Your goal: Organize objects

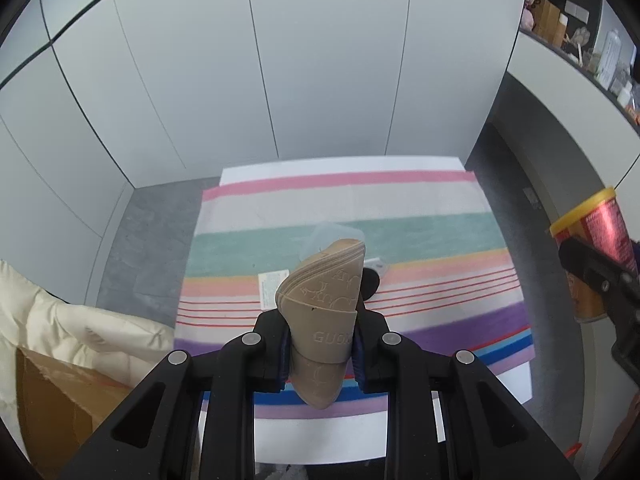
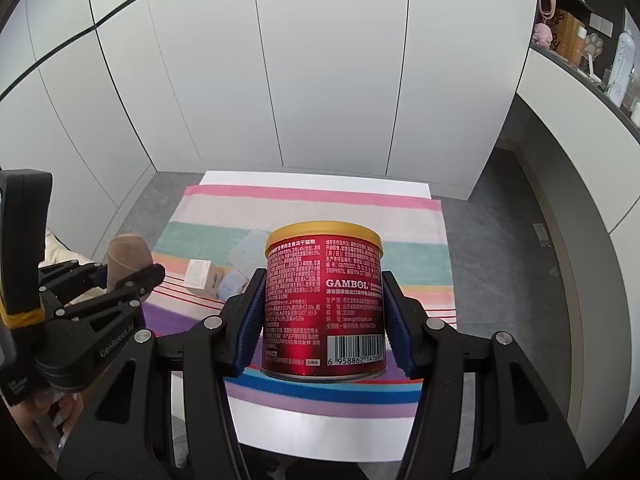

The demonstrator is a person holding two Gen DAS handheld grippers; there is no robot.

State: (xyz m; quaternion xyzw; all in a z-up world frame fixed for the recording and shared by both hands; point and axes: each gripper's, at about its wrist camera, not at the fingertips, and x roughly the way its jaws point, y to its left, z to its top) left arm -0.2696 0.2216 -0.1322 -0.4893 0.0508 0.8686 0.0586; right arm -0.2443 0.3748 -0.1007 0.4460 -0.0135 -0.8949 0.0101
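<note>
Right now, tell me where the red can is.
The red can is gripped in the right gripper, held above the striped towel; in the left wrist view it shows at the far right edge.

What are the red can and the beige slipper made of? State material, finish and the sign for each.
Red can: likely metal, with a glossy red printed label that shows sheen; its gold lid looks like matte plastic, though that is uncertain.
Beige slipper: probably soft rubber or foam, matte, with a moulded logo pattern on the sole and embossed letters on the strap.

Red can (image 2: 323, 304) between gripper (image 2: 323, 320) pads, seemingly lifted
</note>
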